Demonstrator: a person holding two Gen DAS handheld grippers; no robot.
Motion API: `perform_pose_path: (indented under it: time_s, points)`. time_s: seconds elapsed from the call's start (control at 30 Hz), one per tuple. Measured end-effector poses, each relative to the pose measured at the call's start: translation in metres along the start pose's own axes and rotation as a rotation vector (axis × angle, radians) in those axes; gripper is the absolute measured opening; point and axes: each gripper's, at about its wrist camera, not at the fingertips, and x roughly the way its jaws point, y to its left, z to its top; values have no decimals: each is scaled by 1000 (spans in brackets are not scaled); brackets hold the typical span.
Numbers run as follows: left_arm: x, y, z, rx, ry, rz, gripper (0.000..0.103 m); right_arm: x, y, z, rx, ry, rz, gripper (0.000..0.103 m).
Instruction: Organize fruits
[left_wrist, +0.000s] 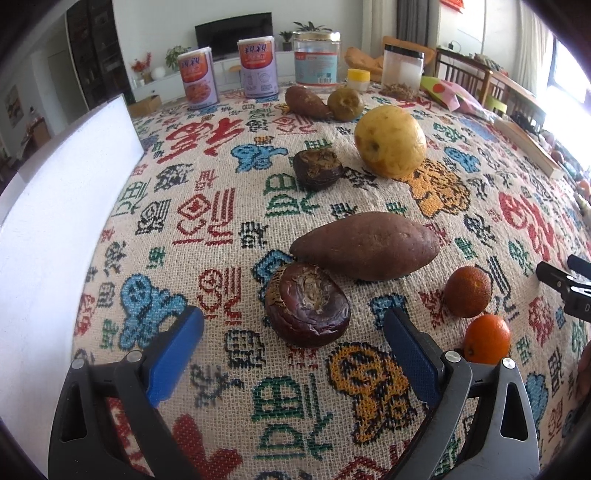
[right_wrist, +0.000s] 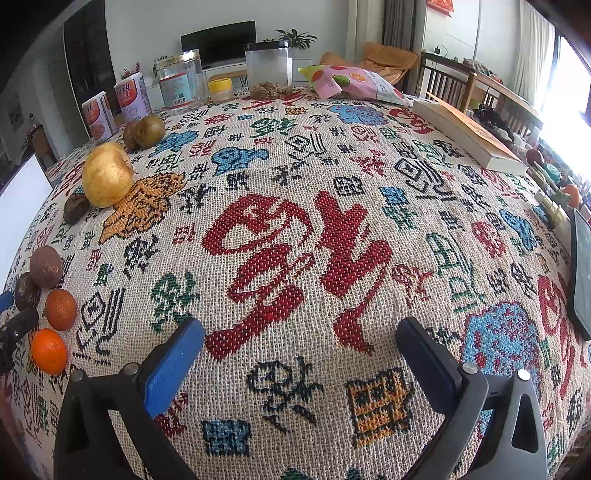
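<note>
Produce lies scattered over the left half of the counter (right_wrist: 295, 155), on its woven cloth with red, blue and green characters. You have two brown sweet potatoes, a long one (left_wrist: 365, 245) near you and a smaller one (left_wrist: 306, 101) toward the far edge; two dark purple water chestnuts (left_wrist: 308, 304) (left_wrist: 318, 169); one large yellow pear (left_wrist: 389, 144); one greenish-brown round fruit (left_wrist: 345, 103); one bright orange tangerine (left_wrist: 487, 339); and one darker reddish-orange tangerine (left_wrist: 467, 291). Two purple-and-orange tins (left_wrist: 198, 78) (left_wrist: 258, 66) and two clear jars (left_wrist: 317, 61) (left_wrist: 402, 68) line the far edge.

Your left hand-held gripper (left_wrist: 293, 345) hovers low with its blue-padded jaws spread wide and empty, the nearer chestnut just ahead between them. Your right hand-held gripper (right_wrist: 299, 349) is likewise wide open, holding nothing, over bare cloth.

Middle and right parts of the counter are clear cloth; a book (right_wrist: 469, 136) lies near the right edge, and a white board (left_wrist: 55, 192) stands along the left edge.
</note>
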Motion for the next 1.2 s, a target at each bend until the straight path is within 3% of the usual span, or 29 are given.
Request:
perform_pose_path:
  time_s: [0.03, 0.07, 0.1, 0.13, 0.3, 0.47, 0.5, 0.57, 0.63, 0.73, 1.2]
  points:
    - [1, 0, -1, 0, -4, -6, 88, 0, 0, 0, 0, 0, 0, 103]
    - [-1, 2, -2, -11, -24, -43, 70, 0, 0, 0, 0, 0, 0, 103]
    - [-4, 4, -3, -20, -37, -42, 61, 0, 0, 0, 0, 0, 0, 103]
    - [-7, 5, -4, -22, -43, -40, 44, 0, 0, 0, 0, 0, 0, 103]
    - [-17, 29, -11, -72, -37, -27, 44, 0, 0, 0, 0, 0, 0, 103]
    - [-18, 47, -21, -75, -23, -12, 49, 0, 0, 0, 0, 0, 0, 103]
    - [-18, 47, -22, -69, -25, 9, 54, 0, 0, 0, -1, 0, 0, 103]
    - [-15, 45, -23, -65, -31, 53, 80, 0, 0, 0, 0, 0, 0, 103]
    - [-13, 46, -22, -79, -22, 72, 86, 0, 0, 0, -1, 0, 0, 103]
    - [-7, 59, -21, -143, 4, 43, 95, 0, 0, 0, -1, 0, 0, 103]
    - [-6, 58, -22, -142, 6, 55, 98, 0, 0, 0, -1, 0, 0, 103]
